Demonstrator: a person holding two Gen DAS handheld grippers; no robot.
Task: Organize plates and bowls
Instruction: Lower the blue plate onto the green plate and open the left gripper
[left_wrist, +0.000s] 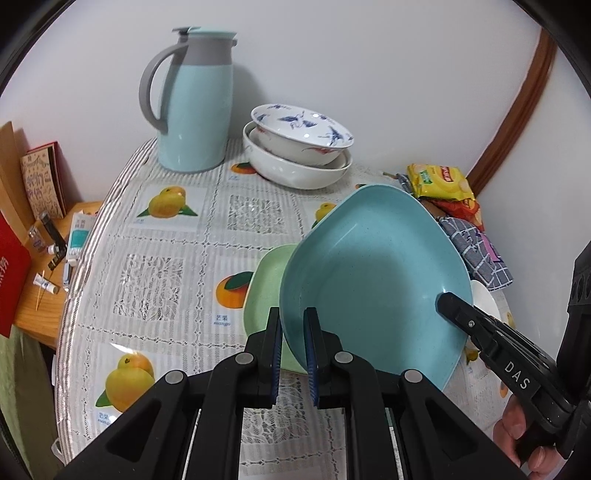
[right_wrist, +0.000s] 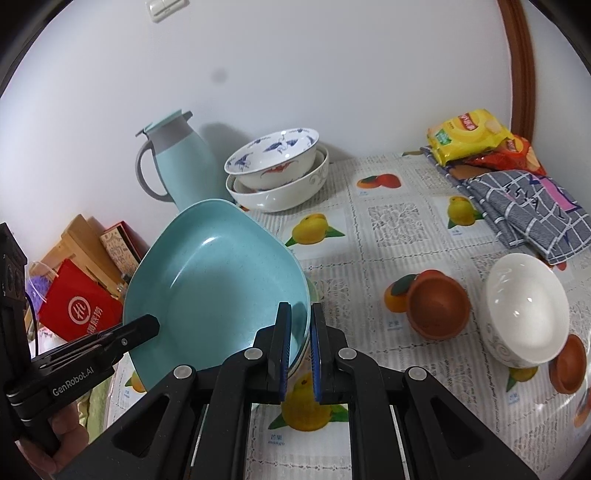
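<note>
Holding the tilted blue plate by its thin rims above the green plate on the tabletop, left gripper and right gripper both pinch tight; it looks stiff, light and slippery.

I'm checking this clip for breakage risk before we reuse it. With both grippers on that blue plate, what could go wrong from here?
1. The square light-blue plate is tilted and pinched only at its rim by the left gripper and right gripper; uneven pulling might let it slip.
2. If it drops, it would likely strike the pale green plate just below it.
3. The small brown bowl and white bowl lie close by on the right; a wide swing could hit them.
</note>
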